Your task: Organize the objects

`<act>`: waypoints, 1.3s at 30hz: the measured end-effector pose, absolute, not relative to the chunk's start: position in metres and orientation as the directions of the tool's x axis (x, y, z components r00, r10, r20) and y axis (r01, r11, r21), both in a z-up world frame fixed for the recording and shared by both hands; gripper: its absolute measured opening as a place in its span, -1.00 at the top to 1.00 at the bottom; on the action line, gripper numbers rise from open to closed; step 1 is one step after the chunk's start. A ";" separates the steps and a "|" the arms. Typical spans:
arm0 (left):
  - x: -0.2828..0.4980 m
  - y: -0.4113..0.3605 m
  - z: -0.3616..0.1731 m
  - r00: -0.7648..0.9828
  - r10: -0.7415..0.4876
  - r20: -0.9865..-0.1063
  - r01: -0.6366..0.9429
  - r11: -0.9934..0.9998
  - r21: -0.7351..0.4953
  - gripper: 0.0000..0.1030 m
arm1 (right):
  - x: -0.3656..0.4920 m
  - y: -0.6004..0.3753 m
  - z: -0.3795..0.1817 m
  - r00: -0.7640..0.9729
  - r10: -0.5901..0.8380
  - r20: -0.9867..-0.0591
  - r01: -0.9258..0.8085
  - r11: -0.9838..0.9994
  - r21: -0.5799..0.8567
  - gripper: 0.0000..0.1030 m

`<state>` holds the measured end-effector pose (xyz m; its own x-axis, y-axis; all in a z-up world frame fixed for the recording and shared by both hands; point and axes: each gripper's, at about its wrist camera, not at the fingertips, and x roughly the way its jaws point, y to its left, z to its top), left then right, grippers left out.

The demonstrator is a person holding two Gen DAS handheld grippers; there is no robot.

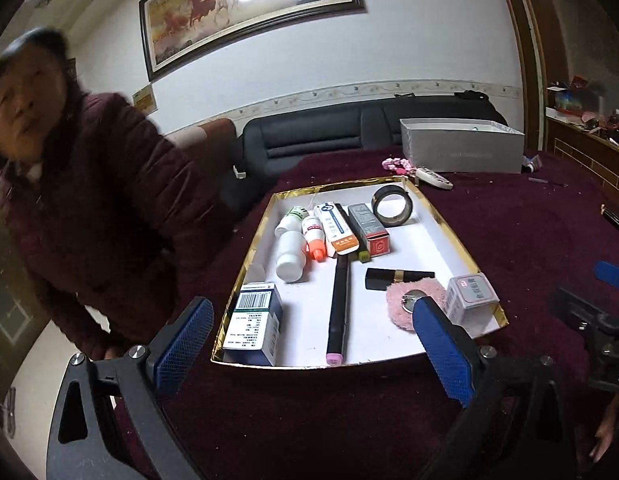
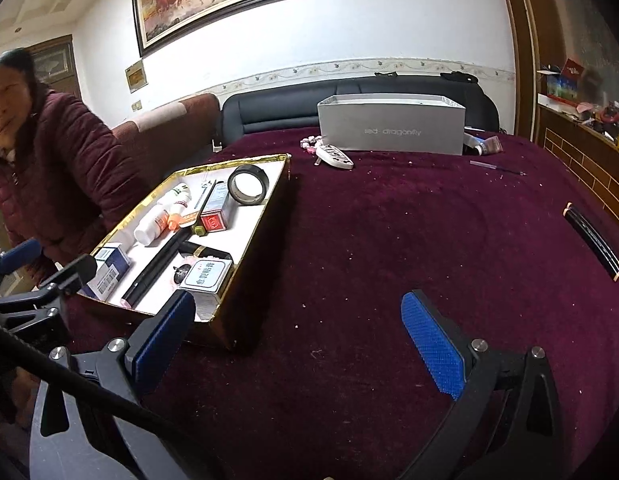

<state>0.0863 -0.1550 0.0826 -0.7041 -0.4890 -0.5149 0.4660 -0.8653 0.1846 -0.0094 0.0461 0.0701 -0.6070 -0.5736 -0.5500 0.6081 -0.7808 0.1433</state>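
A gold-rimmed white tray [image 1: 449, 248] lies on the maroon cloth. In it are a tape roll [image 1: 391, 205], a black marker [image 1: 338, 304], a white bottle [image 1: 290, 256], a blue and white medicine box [image 1: 255, 324], a lipstick [image 1: 397, 278], a pink puff [image 1: 401, 312] and a small grey box [image 1: 471, 298]. My left gripper [image 1: 313, 312] hovers open over the tray's near edge, nothing between its blue pads. My right gripper [image 2: 299, 304] stands open over bare cloth, just right of the tray's wall [image 2: 253, 280], holding nothing.
A grey shoebox [image 2: 391, 130] stands at the table's back, with a white remote [image 2: 335, 158], a pink trinket [image 2: 309, 142], a tube [image 2: 483, 145] and a pen [image 2: 497, 168] near it. A black flat bar [image 2: 593, 236] lies at the right. A person in a maroon jacket [image 2: 57, 168] stands at the left.
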 end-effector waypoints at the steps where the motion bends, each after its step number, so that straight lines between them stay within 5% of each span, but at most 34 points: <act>1: 0.087 -0.154 0.083 -0.712 -0.477 -0.515 0.452 -0.873 0.184 -0.90 | -0.008 0.045 0.070 -0.610 -0.571 -0.549 0.611 -0.781 0.134 -1.00; 39: 0.090 -0.184 0.066 -0.696 -0.330 -0.638 0.421 -0.907 0.010 -0.90 | 0.000 0.033 0.066 -0.614 -0.555 -0.561 0.634 -0.770 0.068 -1.00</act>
